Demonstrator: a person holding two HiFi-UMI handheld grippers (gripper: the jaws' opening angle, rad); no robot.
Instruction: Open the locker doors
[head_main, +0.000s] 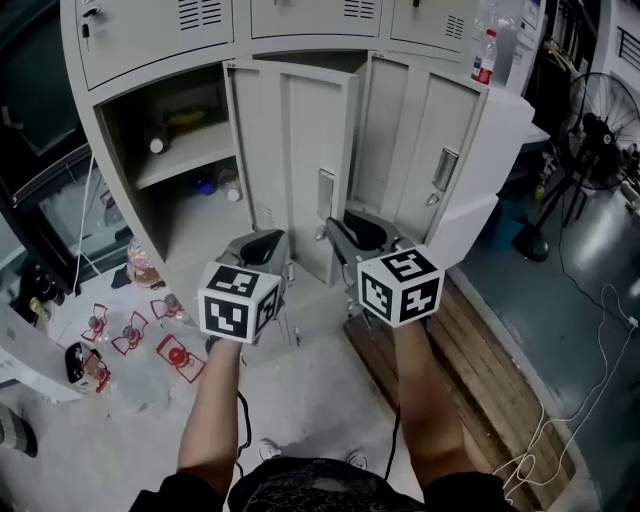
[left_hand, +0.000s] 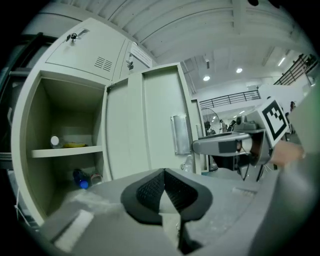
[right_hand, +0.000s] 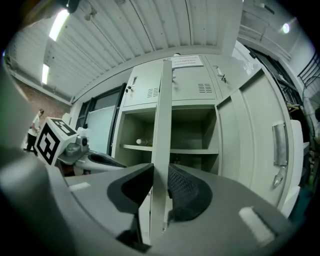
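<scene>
Left gripper (left_hand: 163, 172): jaws pressed together, nothing in them, close in front of the lockers (head_main: 150, 45).
Right gripper (right_hand: 160, 172): jaws pinch the thin edge of the left door (right_hand: 161, 125).
Left door: swung wide open, next to its shelf (head_main: 185, 155).
Right door (head_main: 440, 140): open too, nothing touching it.

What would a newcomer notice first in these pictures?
Two doors stand open mid-picture: the left door and the right door. The right claw grips the left door's free edge; the left claw is shut and empty beside it.
</scene>
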